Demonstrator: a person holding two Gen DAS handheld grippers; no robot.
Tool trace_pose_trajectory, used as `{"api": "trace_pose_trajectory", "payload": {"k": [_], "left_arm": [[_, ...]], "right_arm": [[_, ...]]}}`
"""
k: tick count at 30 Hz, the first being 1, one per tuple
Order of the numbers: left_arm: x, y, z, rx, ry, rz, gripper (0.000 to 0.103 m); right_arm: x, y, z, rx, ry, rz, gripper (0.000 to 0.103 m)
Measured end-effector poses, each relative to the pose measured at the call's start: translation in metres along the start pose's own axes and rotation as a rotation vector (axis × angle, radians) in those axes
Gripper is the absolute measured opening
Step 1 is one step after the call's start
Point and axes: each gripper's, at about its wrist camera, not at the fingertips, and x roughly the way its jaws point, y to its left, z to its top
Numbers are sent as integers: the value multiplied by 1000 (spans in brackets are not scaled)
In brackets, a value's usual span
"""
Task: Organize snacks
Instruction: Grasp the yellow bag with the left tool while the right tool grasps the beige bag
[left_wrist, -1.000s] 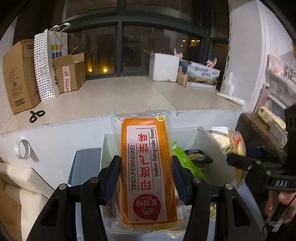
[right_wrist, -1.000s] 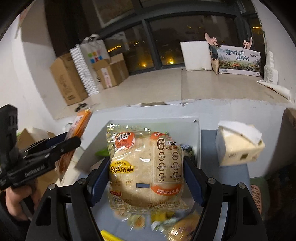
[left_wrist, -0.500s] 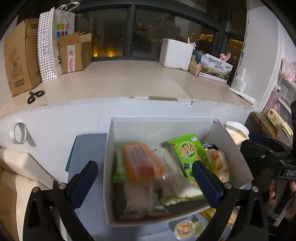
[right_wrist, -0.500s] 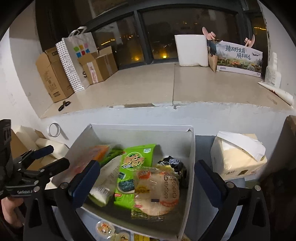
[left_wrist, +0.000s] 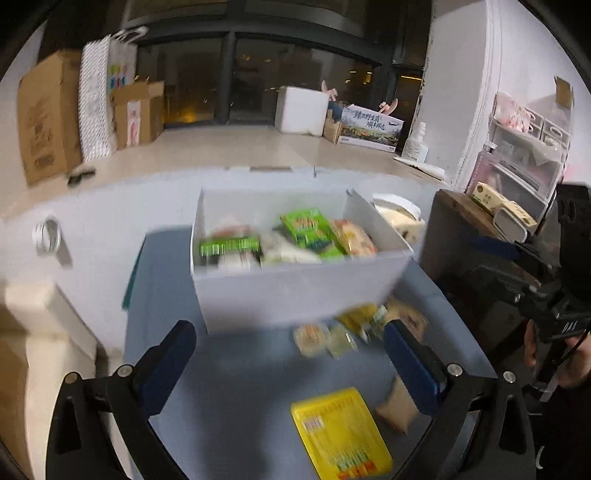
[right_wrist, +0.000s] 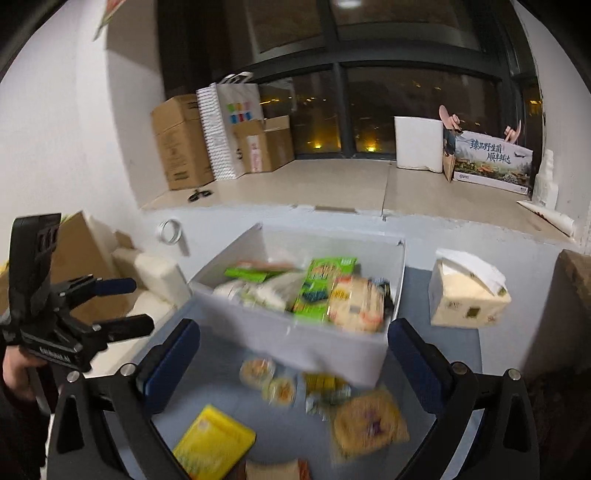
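Note:
A white box (left_wrist: 295, 291) stands on the blue table (left_wrist: 236, 398) and holds several snack packs, among them a green pack (left_wrist: 310, 232) and a round cake pack (right_wrist: 356, 304). The box also shows in the right wrist view (right_wrist: 310, 343). Loose snacks lie in front of it: a yellow pack (left_wrist: 340, 432), small round cups (left_wrist: 312, 338) and a brown cake pack (right_wrist: 369, 421). My left gripper (left_wrist: 291, 365) is open and empty, above the loose snacks. My right gripper (right_wrist: 295, 365) is open and empty, above the same pile.
A tissue box (right_wrist: 467, 295) stands right of the white box. A wide ledge (left_wrist: 221, 151) behind holds cardboard boxes (left_wrist: 48, 114), a paper bag, scissors and a foam block (left_wrist: 301, 109). A shelf unit (left_wrist: 517, 162) stands at the right.
Both grippers let go of their packs, the orange flying cake and the round cake, which now lie in the white box. Both have drawn back toward me, over the loose snacks.

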Motion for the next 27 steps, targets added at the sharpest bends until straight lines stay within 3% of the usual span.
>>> {"api": "trace_pose_trajectory", "payload": {"k": [6, 13, 24, 25, 27], "left_arm": [[-14, -1, -56, -83, 4, 13, 103], [-19, -3, -87, -145, 35, -7, 103], [-9, -12, -102, -139, 87, -5, 103], [-6, -14, -103, -132, 96, -3, 103], [-1, -17, -104, -122, 111, 2, 103]], "right_arm": [[6, 12, -67, -17, 148, -19, 103], [41, 15, -137, -11, 324, -35, 103], [80, 17, -151, -38, 353, -1, 103], [82, 18, -151, -48, 350, -9, 99], [81, 19, -149, -77, 339, -40, 80]]}}
